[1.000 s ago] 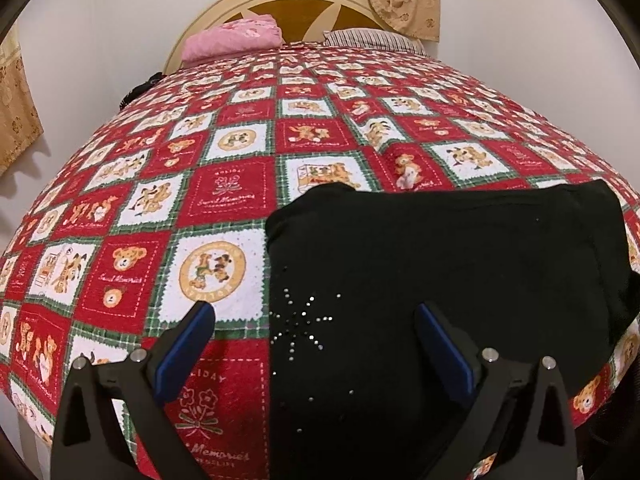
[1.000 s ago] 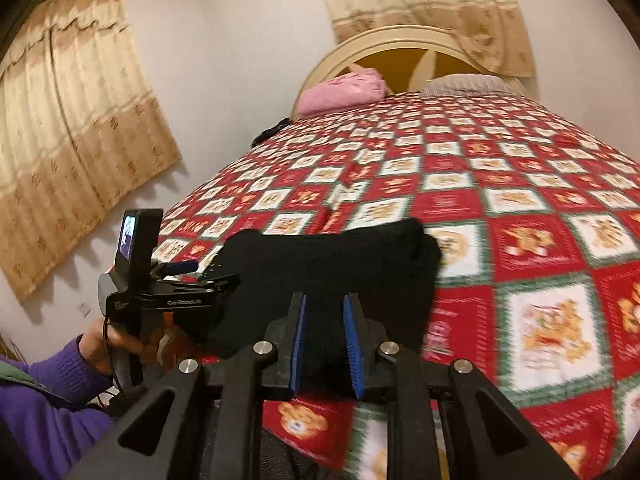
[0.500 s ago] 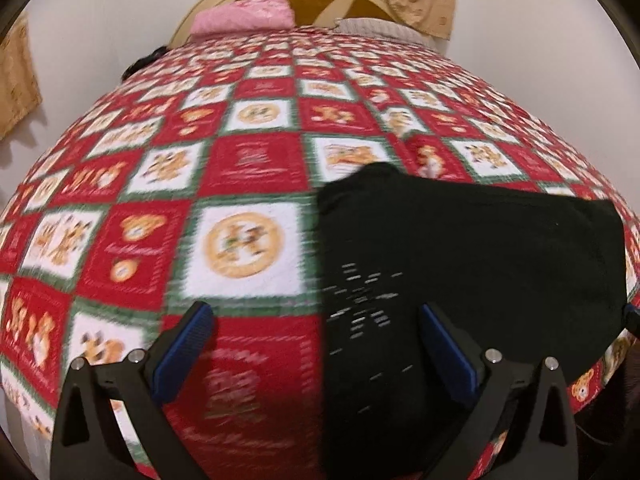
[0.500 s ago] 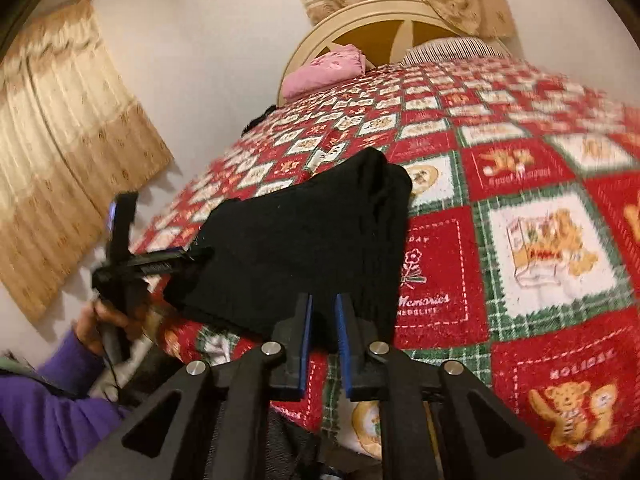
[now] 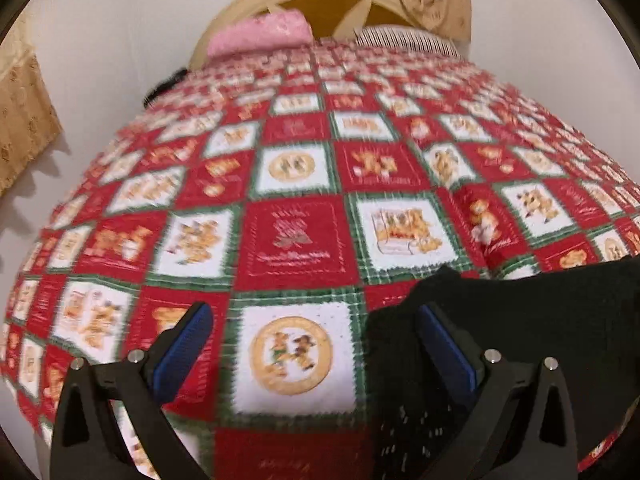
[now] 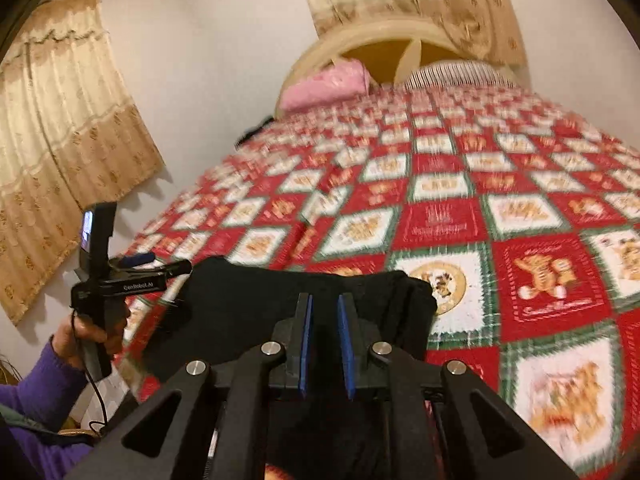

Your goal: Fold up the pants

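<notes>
Lying folded on the near part of the bed, the black pants [image 6: 280,304] spread across the red, white and green teddy-bear quilt [image 5: 296,236], with small pale studs showing near their lower edge in the left wrist view. We see our left tongs [image 5: 316,344] spread wide, one blue pad [image 5: 182,346] over the quilt and the other over the corner of the pants, neither pinching anything. Our right tongs [image 6: 325,344] are nearly shut, with only a narrow gap between the blue pads; we see the black fabric behind that gap, but we cannot tell whether the pads grip it. A hand [image 6: 86,334] in a purple sleeve holds the left tool. At the far end, a pink pillow [image 6: 326,84] rests against the cream headboard [image 5: 320,0].
</notes>
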`<state>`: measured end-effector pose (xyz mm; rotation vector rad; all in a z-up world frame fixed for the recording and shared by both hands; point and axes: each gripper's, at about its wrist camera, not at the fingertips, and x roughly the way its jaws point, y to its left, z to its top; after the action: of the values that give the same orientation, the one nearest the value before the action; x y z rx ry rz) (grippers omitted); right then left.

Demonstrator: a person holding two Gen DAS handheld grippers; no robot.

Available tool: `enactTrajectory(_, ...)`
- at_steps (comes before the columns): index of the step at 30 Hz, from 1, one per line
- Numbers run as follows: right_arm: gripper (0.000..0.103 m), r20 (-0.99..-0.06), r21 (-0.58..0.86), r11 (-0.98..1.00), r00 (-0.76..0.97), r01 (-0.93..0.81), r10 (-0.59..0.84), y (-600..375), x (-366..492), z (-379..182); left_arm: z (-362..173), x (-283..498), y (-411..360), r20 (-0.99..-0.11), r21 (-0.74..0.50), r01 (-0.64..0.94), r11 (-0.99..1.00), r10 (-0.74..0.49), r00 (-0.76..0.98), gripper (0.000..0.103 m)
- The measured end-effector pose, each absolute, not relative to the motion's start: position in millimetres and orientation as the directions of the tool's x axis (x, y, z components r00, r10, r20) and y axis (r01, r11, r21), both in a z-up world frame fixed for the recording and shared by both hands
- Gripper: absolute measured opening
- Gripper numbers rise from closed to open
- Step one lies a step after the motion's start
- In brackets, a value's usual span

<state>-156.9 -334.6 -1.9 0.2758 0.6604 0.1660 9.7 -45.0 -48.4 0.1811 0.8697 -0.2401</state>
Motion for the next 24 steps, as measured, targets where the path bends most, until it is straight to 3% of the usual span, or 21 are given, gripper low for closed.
enactTrajectory(3,0.014,-0.619,0.355,0.934,0.744,-0.022,0.253,-347.8,-139.3,-21.5,-61.5,23.4,-48.9,-0.794,0.057,0.281,0.958,-0.127,0.595,0.103)
enactTrajectory(9,0.013,-0.553,0.494,0.869,0.769,-0.006,0.32,-367.7,-135.6,-24.5,-68.3,64.8,-47.7,-0.8,0.101,0.215,0.971,-0.049,0.598,0.103)
enactTrajectory(14,0.016,-0.448,0.535,0.845,0.847,-0.003,0.287,-373.4,-166.2,-3.1,-51.4,62.6,-26.1,-0.789,0.012,0.22,0.975,-0.126,0.601,0.103)
enactTrajectory(15,0.021,-0.435,0.539,0.842,0.858,0.005,0.274,-374.9,-174.5,-0.1,-45.6,55.4,-21.3,-0.781,-0.011,0.229,0.973,-0.151,0.606,0.103)
enactTrajectory(17,0.06,-0.428,0.537,0.843,0.871,0.031,0.24,-374.6,-188.9,1.2,-37.8,40.8,-16.4,-0.773,-0.065,0.255,0.965,-0.21,0.598,0.103)
enactTrajectory(18,0.065,-0.428,0.527,0.849,0.878,0.049,0.215,-373.1,-196.3,0.2,-34.9,32.7,-15.7,-0.772,-0.095,0.271,0.958,-0.243,0.588,0.103)
enactTrajectory(24,0.066,-0.548,0.381,0.912,0.831,0.151,0.092,-338.0,-215.8,-27.2,-38.7,-19.4,-35.7,-0.777,-0.17,0.367,0.915,-0.354,0.521,0.103)
